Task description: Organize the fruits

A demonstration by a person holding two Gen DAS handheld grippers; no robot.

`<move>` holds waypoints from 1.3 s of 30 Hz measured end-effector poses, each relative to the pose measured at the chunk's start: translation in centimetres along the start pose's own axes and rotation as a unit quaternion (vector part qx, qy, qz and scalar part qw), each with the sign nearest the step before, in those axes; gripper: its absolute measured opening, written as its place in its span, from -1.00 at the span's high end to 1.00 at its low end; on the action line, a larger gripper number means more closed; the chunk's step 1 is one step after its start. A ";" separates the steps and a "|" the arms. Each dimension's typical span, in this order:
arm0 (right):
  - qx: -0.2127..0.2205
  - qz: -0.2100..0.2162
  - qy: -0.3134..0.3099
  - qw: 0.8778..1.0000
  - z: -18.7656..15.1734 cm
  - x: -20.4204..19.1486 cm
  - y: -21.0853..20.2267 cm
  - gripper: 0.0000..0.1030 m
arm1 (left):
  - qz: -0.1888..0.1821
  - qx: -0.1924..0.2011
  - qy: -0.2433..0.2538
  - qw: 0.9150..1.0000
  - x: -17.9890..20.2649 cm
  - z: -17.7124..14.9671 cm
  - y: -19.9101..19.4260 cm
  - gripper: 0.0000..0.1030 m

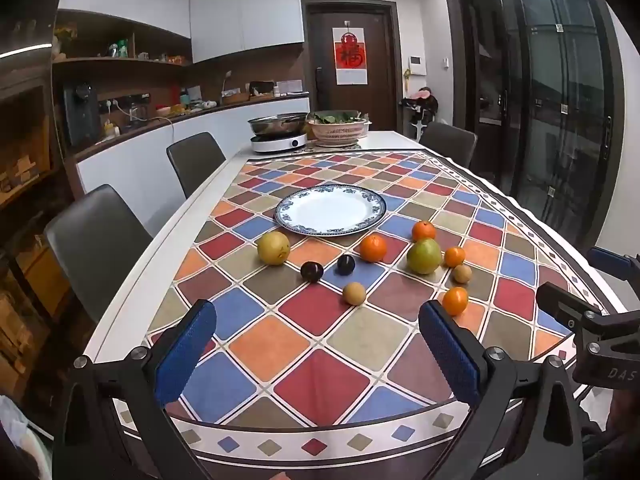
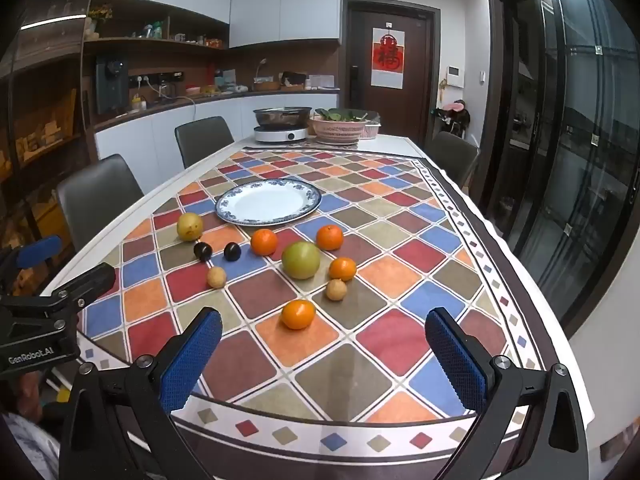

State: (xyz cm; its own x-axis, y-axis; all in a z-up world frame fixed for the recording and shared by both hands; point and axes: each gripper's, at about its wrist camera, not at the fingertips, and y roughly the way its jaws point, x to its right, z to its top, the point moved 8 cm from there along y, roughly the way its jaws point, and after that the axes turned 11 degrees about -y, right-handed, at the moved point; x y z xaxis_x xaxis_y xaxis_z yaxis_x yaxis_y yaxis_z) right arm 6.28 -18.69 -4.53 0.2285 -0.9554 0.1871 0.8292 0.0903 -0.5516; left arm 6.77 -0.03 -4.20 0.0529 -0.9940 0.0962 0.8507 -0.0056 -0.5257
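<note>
Checkered cloth [image 1: 320, 332] in red, blue, orange and olive diamonds covers the bench [image 1: 192, 208]. On it, toward twelve o'clock of the fruit, sits a white plate [image 1: 330, 210] with a blue patterned rim, nothing on it. Below the plate the fruit lies loose on the cloth: a green apple [image 1: 424, 256] at the middle right, a yellow pear [image 1: 273, 248] at nine o'clock of the group, four oranges, the nearest [image 1: 455, 301] at five o'clock, two dark plums [image 1: 312, 271] side by side, and two small tan fruits [image 1: 354, 293]. Both tongs hang above the near edge, left tongs [image 1: 316, 344] and right tongs [image 2: 324, 356], each spread wide with nothing between the blue pads [image 2: 192, 360].
</note>
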 end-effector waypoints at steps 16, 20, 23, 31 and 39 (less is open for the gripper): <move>0.001 -0.003 -0.004 1.000 0.1 -0.1 -0.1 -0.99 | -0.002 -0.001 -0.002 1.000 0.2 0.3 -0.1 -1.00; 0.001 -0.002 -0.003 1.000 0.1 0.0 -0.1 -0.99 | -0.003 -0.001 -0.003 1.000 0.1 0.3 -0.1 -1.00; 0.001 -0.003 -0.003 1.000 0.1 -0.1 -0.1 -0.99 | -0.002 -0.001 -0.004 1.000 0.1 0.3 -0.1 -1.00; 0.001 -0.002 -0.004 1.000 0.1 -0.1 0.0 -0.99 | -0.003 -0.001 -0.004 1.000 0.1 0.3 -0.1 -1.00; 0.001 -0.003 -0.004 1.000 0.1 -0.1 -0.1 -0.99 | -0.003 0.000 -0.005 1.000 0.1 0.3 -0.1 -1.00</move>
State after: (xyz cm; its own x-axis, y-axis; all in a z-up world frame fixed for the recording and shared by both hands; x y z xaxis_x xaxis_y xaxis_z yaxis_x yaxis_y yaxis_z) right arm 6.25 -18.60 -4.45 0.2271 -0.9539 0.1960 0.8321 0.0855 -0.5481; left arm 6.85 -0.09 -3.84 0.0521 -0.9928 0.1078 0.8506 -0.0125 -0.5257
